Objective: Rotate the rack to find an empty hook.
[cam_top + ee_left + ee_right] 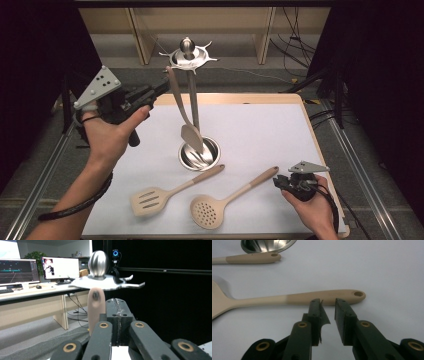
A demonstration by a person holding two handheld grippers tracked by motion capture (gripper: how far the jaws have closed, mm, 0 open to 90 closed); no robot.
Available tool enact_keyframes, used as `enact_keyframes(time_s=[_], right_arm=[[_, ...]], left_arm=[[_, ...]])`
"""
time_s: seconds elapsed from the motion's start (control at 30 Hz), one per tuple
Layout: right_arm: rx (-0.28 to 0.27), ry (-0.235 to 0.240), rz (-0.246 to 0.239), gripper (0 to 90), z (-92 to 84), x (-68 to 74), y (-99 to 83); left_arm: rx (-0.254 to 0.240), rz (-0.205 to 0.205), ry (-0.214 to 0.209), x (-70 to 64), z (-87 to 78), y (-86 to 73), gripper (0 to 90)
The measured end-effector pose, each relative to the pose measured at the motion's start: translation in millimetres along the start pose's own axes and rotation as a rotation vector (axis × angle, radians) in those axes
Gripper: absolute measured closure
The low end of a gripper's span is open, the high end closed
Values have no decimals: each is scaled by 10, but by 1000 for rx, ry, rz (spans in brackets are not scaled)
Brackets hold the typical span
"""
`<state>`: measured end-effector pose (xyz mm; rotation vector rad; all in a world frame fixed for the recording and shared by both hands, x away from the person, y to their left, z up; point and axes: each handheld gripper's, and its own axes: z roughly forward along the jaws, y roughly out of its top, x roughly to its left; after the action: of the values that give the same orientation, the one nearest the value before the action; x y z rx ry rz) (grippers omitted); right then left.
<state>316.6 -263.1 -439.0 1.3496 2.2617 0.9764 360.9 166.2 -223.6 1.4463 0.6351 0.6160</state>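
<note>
A slotted turner [150, 200] lies flat on the white worktop [270, 130], its head toward the near edge and its handle angled up to the right. Black curtains [30, 50] hang on both sides. Cables [295, 55] trail over the grey floor behind the worktop, near the pale wooden legs [142, 40] of a desk [30, 293]. On that desk stand two lit monitors [18, 271] [60, 267], with a keyboard [6, 290] and a mouse [38, 286] in front and a leafy plant [35, 255] behind. A small camera [115, 253] with a blue ring sits high against the dark backdrop.
</note>
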Motion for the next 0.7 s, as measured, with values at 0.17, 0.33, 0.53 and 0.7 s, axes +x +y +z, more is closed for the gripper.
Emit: enact_keyframes(time_s=[0.17,0.33,0.53,0.7], right_arm=[[-2,-2,-23,754,-2,-26,0],[1,-1,3,755,-8,-14,9],[-2,2,6,756,-4,-12,8],[3,3,11,757,-7,-7,10]], left_arm=[[3,2,25,52,59,32,895],[5,0,22,64,82,33,895],[11,12,51,124,88,53,895],[21,9,68,196,124,66,896]])
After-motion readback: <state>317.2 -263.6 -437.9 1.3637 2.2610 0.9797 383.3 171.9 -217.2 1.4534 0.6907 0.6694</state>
